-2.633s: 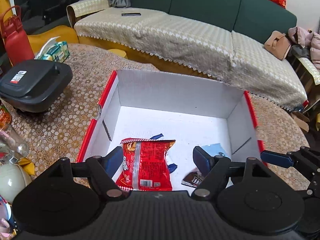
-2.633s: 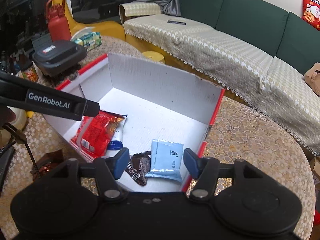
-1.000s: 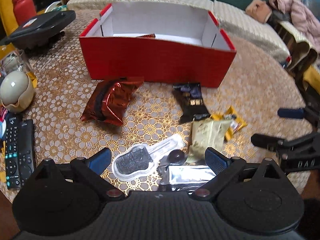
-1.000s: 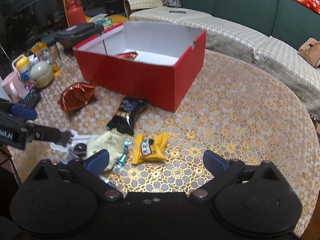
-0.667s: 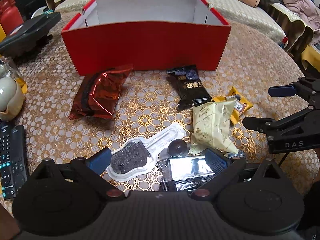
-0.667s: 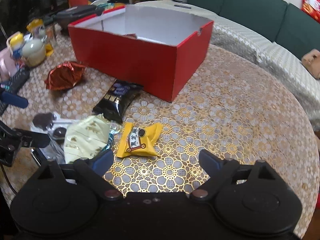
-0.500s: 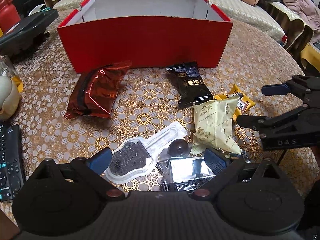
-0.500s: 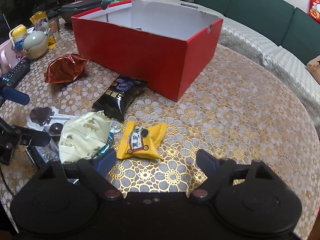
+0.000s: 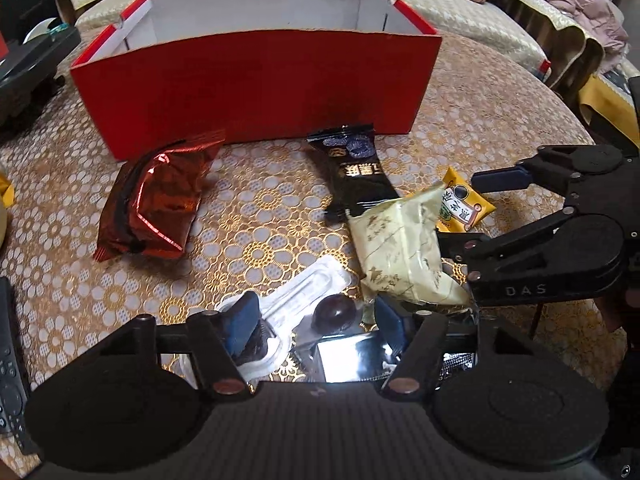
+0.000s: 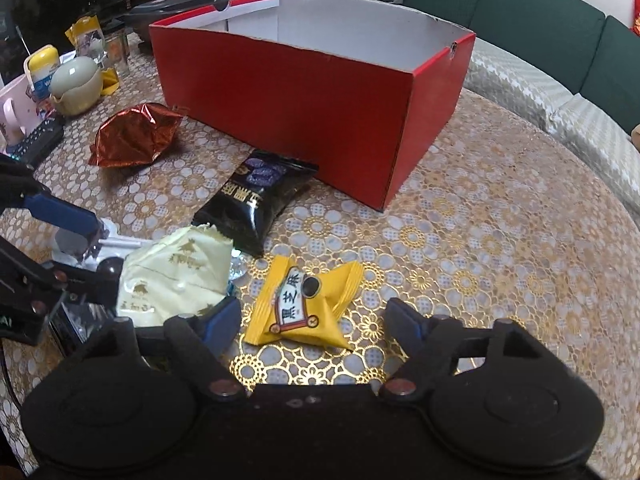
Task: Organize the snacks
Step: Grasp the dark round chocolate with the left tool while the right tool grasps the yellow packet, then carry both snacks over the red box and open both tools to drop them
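Observation:
A red box (image 9: 256, 92), white inside, stands at the back of the table. In front of it lie a red foil packet (image 9: 156, 204), a black packet (image 9: 356, 176), a pale green packet (image 9: 400, 248) and a yellow packet (image 10: 304, 300). My left gripper (image 9: 316, 326) hangs low over a clear blister pack (image 9: 308, 284), a dark chocolate ball (image 9: 336, 312) and a silver packet (image 9: 348, 360). Its jaws are closing around the ball and the blister, not visibly pressing. My right gripper (image 10: 312, 324) straddles the yellow packet, jaws closing, with gaps at both pads.
A remote control (image 9: 8, 340) lies at the table's left edge. A black appliance (image 9: 28, 60), a green pot (image 10: 76, 80) and cups (image 10: 16, 108) crowd the far left. A covered green sofa (image 10: 540, 28) runs behind the round table.
Both grippers have come away from over the box and sunk toward the loose snacks. Their jaws have narrowed, the left around the chocolate ball and blister, the right around the yellow packet.

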`<action>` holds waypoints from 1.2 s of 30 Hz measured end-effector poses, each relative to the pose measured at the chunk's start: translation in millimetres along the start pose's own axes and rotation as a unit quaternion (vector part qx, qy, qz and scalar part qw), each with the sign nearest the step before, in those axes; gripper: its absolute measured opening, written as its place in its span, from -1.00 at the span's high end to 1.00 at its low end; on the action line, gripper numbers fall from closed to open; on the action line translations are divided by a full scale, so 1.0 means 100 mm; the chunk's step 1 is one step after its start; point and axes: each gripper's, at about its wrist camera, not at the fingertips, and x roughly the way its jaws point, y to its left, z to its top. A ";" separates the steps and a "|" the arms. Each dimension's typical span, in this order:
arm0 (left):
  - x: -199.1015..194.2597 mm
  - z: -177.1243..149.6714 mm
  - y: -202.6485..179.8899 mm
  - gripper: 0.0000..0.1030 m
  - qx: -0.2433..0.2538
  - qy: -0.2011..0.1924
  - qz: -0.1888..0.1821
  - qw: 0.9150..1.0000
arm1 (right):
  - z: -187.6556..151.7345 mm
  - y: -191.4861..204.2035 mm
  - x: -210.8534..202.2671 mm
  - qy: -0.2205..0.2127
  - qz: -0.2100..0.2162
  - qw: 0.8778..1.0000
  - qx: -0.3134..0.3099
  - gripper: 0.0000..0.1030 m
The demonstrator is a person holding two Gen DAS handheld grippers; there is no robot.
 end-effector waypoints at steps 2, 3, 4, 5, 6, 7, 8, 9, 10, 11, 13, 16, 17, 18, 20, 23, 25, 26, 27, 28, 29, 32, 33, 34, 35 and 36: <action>0.02 0.00 0.00 0.08 0.000 0.005 -0.008 1.000 | 0.00 -0.01 0.01 -0.002 0.006 1.000 0.004 -0.42; 0.02 0.00 -0.01 0.12 0.003 0.002 -0.006 1.000 | 0.00 -0.01 0.00 -0.005 0.008 1.000 0.006 -0.36; 0.02 -0.01 -0.02 0.15 0.006 0.002 -0.007 1.000 | -0.01 -0.01 0.00 -0.007 0.006 1.000 0.006 -0.30; 0.02 -0.01 -0.03 0.24 0.009 0.000 -0.007 1.000 | -0.01 -0.01 0.00 -0.008 0.006 1.000 0.007 -0.27; 0.02 -0.02 -0.03 0.31 0.010 -0.001 -0.009 1.000 | -0.01 -0.01 0.00 -0.010 0.007 1.000 0.008 -0.18; 0.01 -0.02 -0.03 0.35 0.010 -0.002 -0.011 1.000 | 0.00 -0.01 -0.01 -0.012 0.006 1.000 0.008 -0.08; 0.01 -0.02 -0.03 0.45 0.010 -0.002 -0.012 1.000 | 0.00 -0.01 -0.01 -0.013 0.006 1.000 0.008 -0.03; 0.02 -0.02 -0.03 0.52 0.009 0.000 -0.012 1.000 | 0.00 -0.01 -0.01 -0.014 0.007 1.000 0.009 0.00; 0.02 -0.03 -0.04 0.52 0.007 0.000 -0.009 1.000 | 0.00 -0.01 -0.01 -0.015 0.004 1.000 0.010 0.05; 0.02 -0.03 -0.03 0.52 0.006 -0.001 -0.008 1.000 | 0.00 -0.01 -0.01 -0.015 0.003 1.000 0.011 0.06; 0.02 -0.04 -0.03 0.53 0.003 -0.002 -0.007 1.000 | -0.01 -0.01 -0.03 -0.016 0.003 1.000 0.017 0.09; 0.01 -0.04 -0.01 0.53 -0.009 -0.003 -0.004 1.000 | -0.02 -0.02 -0.06 -0.021 0.003 0.999 0.026 0.18; 0.01 -0.04 0.01 0.53 -0.014 -0.002 -0.005 1.000 | -0.03 -0.02 -0.07 -0.021 0.001 0.999 0.030 0.19; 0.00 -0.03 0.02 0.53 -0.018 -0.002 -0.005 1.000 | -0.03 -0.03 -0.09 -0.021 -0.001 0.999 0.033 0.20; -0.02 -0.04 0.04 0.53 -0.025 -0.004 -0.004 1.000 | -0.06 -0.04 -0.12 -0.022 -0.005 0.999 0.039 0.23; -0.06 -0.04 0.07 0.53 -0.035 -0.008 -0.002 0.999 | -0.09 -0.08 -0.18 -0.029 -0.013 0.998 0.054 0.27; -0.09 -0.04 0.07 0.53 -0.038 -0.012 0.002 0.999 | -0.11 -0.10 -0.22 -0.031 -0.014 0.997 0.064 0.28; -0.11 -0.04 0.07 0.53 -0.040 -0.014 0.002 0.999 | -0.12 -0.11 -0.25 -0.033 -0.015 0.997 0.067 0.28; -0.13 -0.04 0.08 0.53 -0.042 -0.016 0.002 0.999 | -0.13 -0.11 -0.28 -0.035 -0.017 0.997 0.069 0.28; -0.16 -0.04 0.08 0.53 -0.044 -0.019 0.002 0.999 | -0.14 -0.11 -0.32 -0.037 -0.018 0.997 0.070 0.28; -0.19 -0.03 0.08 0.53 -0.045 -0.023 0.002 0.999 | -0.14 -0.11 -0.35 -0.038 -0.018 0.997 0.071 0.29; -0.27 -0.03 0.08 0.53 -0.051 -0.032 0.001 0.998 | -0.14 -0.09 -0.47 -0.047 -0.019 0.996 0.073 0.29; -0.29 -0.02 0.08 0.53 -0.052 -0.035 0.001 0.998 | -0.13 -0.09 -0.51 -0.050 -0.019 0.996 0.074 0.29; -0.32 -0.02 0.08 0.53 -0.054 -0.038 0.001 0.998 | -0.12 -0.08 -0.55 -0.053 -0.019 0.996 0.074 0.29; -0.35 -0.02 0.08 0.53 -0.055 -0.042 0.002 0.998 | -0.11 -0.06 -0.58 -0.056 -0.020 0.995 0.075 0.29; -0.38 -0.02 0.08 0.53 -0.056 -0.045 0.002 0.997 | -0.10 -0.05 -0.62 -0.059 -0.019 0.995 0.075 0.29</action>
